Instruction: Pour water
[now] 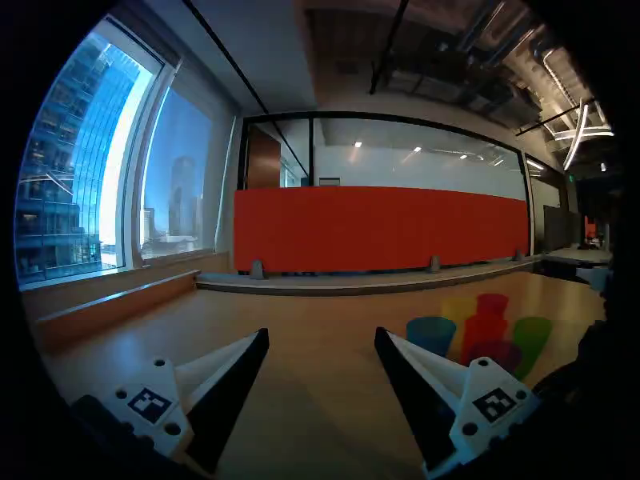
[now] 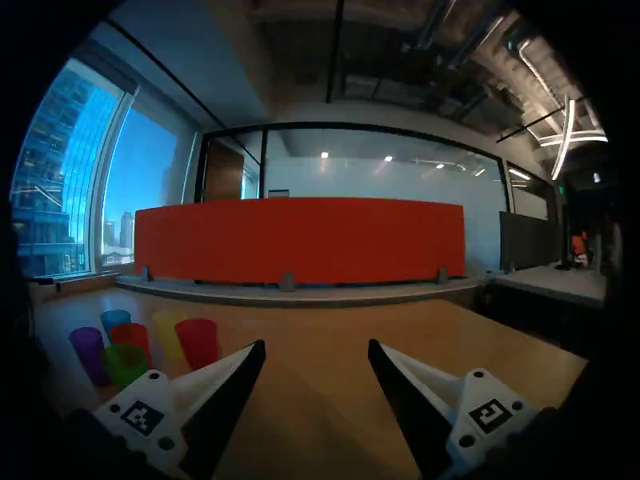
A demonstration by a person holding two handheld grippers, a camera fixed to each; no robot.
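**A:** How do the jaws stand on the left gripper [image 1: 321,330]?

**B:** Spread wide, with nothing between them except the bare wood of the bench [image 1: 320,400]. Each white finger has a square black-and-white marker near its base.

**A:** And the right gripper [image 2: 315,342]?

**B:** The same. Its jaws are apart and hold nothing, and it points out over the bench top.

**A:** Where are the cups?

**B:** They stand upright on the bench in one tight cluster, clear of both grippers. In the left gripper view they sit just beyond the right-hand jaw, to its right. In the right gripper view they sit beyond the left-hand jaw, to its left.

**A:** Which colours?

**B:** In the right gripper view, the purple cup [image 2: 86,352] and the green cup [image 2: 124,364] are nearest. The blue cup [image 2: 115,320] and a red cup [image 2: 130,334] are behind them. The yellow cup [image 2: 168,330] and the other red cup [image 2: 197,342] are on the cluster's right side. All are translucent, and I cannot tell whether any of them holds water.

**A:** How do they lie against the bench edges?

**B:** They are well short of the far edge. An orange-red divider panel [image 2: 296,240] runs along that edge on small grey feet.

**A:** And further out?

**B:** A glass wall stands behind the panel. Tall windows [image 1: 72,184] on the left show towers outside. A second bench [image 2: 552,284] stands off to the right, and exposed pipes run across the ceiling.
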